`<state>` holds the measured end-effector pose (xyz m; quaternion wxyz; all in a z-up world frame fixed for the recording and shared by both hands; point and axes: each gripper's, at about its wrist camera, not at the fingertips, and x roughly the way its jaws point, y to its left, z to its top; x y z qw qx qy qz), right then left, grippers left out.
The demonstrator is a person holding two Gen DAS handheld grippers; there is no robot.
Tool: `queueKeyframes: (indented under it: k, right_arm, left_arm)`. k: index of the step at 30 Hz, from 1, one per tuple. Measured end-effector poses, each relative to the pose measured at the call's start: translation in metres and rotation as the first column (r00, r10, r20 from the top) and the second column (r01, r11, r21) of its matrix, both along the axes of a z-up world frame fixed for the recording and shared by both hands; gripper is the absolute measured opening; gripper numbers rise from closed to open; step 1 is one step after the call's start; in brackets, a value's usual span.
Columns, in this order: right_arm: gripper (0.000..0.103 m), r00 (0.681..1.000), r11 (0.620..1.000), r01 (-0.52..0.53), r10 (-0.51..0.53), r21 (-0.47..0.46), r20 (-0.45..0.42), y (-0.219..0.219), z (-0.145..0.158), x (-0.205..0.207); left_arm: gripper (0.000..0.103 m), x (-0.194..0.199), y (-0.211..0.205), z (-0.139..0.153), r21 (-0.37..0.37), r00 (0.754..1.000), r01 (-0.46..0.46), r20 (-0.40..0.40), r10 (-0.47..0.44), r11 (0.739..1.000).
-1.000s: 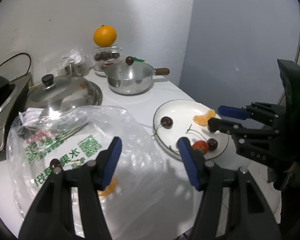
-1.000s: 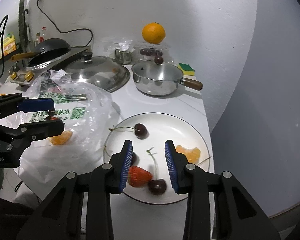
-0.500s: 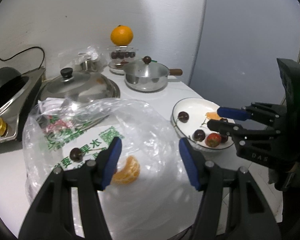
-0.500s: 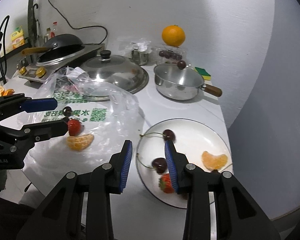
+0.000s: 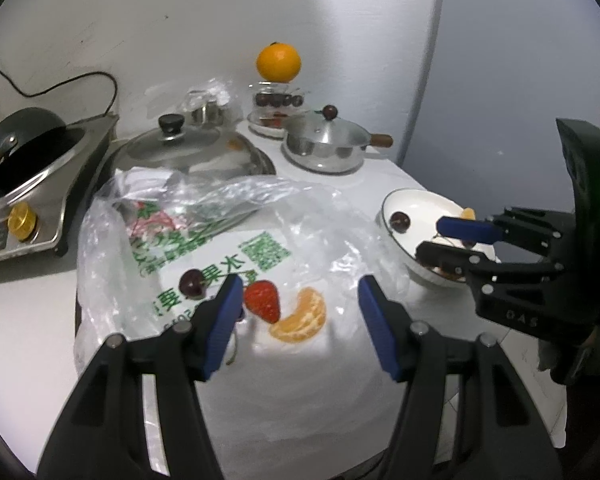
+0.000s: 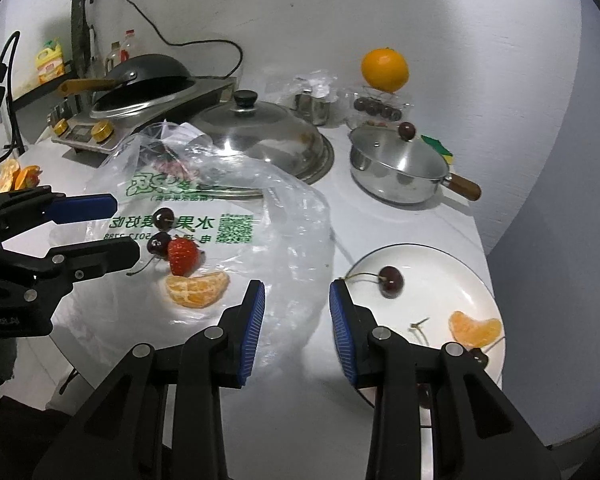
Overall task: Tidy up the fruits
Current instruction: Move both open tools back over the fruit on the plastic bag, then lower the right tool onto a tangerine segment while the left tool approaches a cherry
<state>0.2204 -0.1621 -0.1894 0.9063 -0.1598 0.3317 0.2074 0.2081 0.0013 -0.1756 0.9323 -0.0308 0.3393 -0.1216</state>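
Observation:
A strawberry (image 5: 262,300), an orange segment (image 5: 302,316) and a dark cherry (image 5: 192,283) lie on a clear plastic bag (image 5: 220,220) with green print. My left gripper (image 5: 300,288) hovers open just above the strawberry and segment, touching neither. The white plate (image 6: 432,280) holds a cherry (image 6: 391,281) and another orange segment (image 6: 476,328). My right gripper (image 6: 297,292) is open and empty over the bag's right edge, beside the plate's rim. The right wrist view shows the left gripper (image 6: 126,226) near two cherries (image 6: 158,244) and the strawberry (image 6: 183,256).
At the back, a whole orange (image 5: 278,62) sits on a clear container of cherries. A lidded saucepan (image 5: 326,144), a large domed lid (image 5: 188,152) and a stove with a wok (image 5: 24,160) stand behind the bag. Peeled orange pieces (image 6: 14,172) lie far left.
Both grippers have swung left, from over the plate to over the bag. The strawberry and orange segment now lie between my left fingers. Neither gripper's opening has changed.

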Motion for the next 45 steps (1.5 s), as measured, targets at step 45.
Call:
queueKeyframes:
  k: [45]
  right_arm:
    - [0.076,0.977,0.994,-0.104,0.107,0.027,-0.183,0.081,-0.062,0.025]
  left_arm:
    - [0.062,0.007,0.059,-0.037,-0.022,0.996,-0.062,-0.067,0.060,0.998]
